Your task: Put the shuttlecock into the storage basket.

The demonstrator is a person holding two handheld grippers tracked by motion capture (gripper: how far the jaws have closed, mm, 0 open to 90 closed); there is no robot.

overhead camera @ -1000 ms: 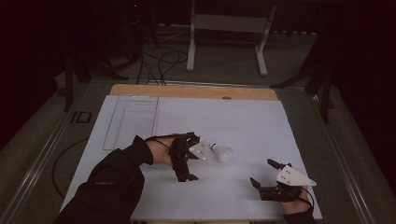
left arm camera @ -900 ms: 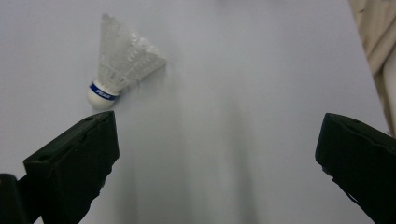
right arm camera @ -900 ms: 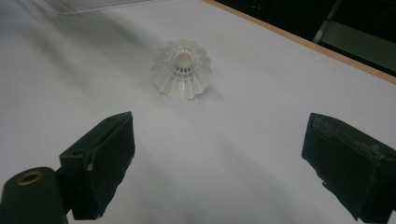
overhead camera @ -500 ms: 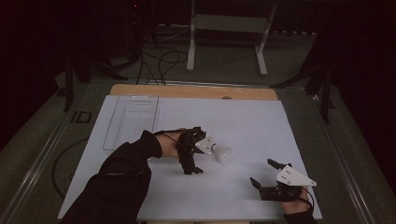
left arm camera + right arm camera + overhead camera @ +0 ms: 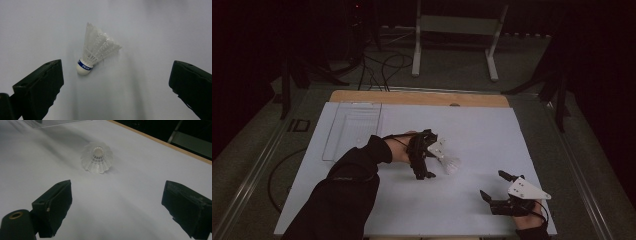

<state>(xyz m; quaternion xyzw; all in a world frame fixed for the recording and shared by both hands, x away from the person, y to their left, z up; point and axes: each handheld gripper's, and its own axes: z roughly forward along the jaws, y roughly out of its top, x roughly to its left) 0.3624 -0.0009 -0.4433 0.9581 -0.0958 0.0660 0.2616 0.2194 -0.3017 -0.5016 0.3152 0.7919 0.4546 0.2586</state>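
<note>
The left tongs [image 5: 428, 156] were wide open, with nothing held between the two black jaws. They hung just above a white shuttlecock [image 5: 96, 53]. In the left gripper view, the shuttlecock lay on its side between the jaws, closer to the left jaw, and touched neither one. Its round cork tip with a blue band pointed down toward the tongs, and its feathers pointed away.

The right tongs [image 5: 501, 189] were wide open too and held nothing. They sat low near the edge of the white table [image 5: 492, 130], well apart from the shuttlecock. In the right gripper view, the shuttlecock [image 5: 97, 157] lay ahead of those jaws, its open feather end facing them. A clear tray [image 5: 354, 127] lay far off, beyond the left tongs.
</note>
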